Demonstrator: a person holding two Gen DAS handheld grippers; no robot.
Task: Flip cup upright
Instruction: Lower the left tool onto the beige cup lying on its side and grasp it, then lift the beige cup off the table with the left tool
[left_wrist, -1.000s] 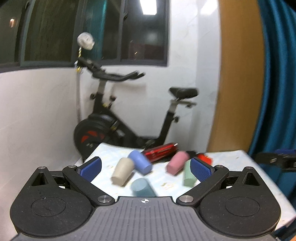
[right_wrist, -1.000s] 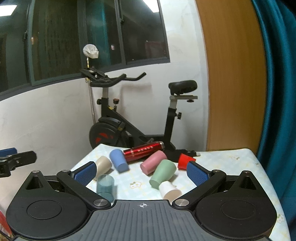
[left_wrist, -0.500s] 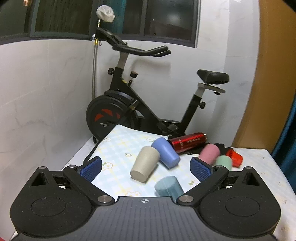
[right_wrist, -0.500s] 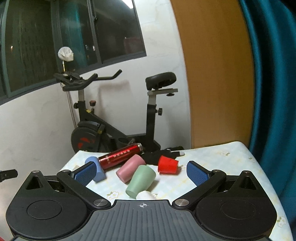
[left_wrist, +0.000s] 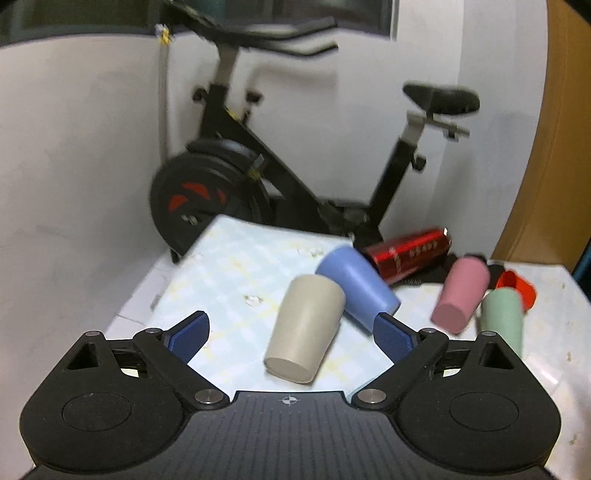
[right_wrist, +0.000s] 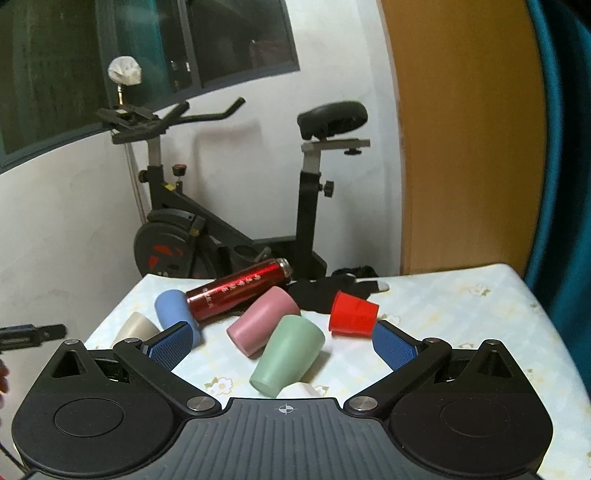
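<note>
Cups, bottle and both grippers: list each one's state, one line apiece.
beige cup: on its side
blue cup: on its side
pink cup: on its side
green cup: on its side
red cup: on its side
red bottle: lying down
left gripper: open, empty
right gripper: open, empty

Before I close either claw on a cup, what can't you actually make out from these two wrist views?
- White cup, right wrist view: mostly hidden behind the right claw body and the green cup.
- Beige cup, right view: partly covered by a claw finger.
- Cup mouths face away: contents unknown.
- Left view: blurred; bottle lettering unreadable.
- Left claw barely visible at the right view's left edge.
</note>
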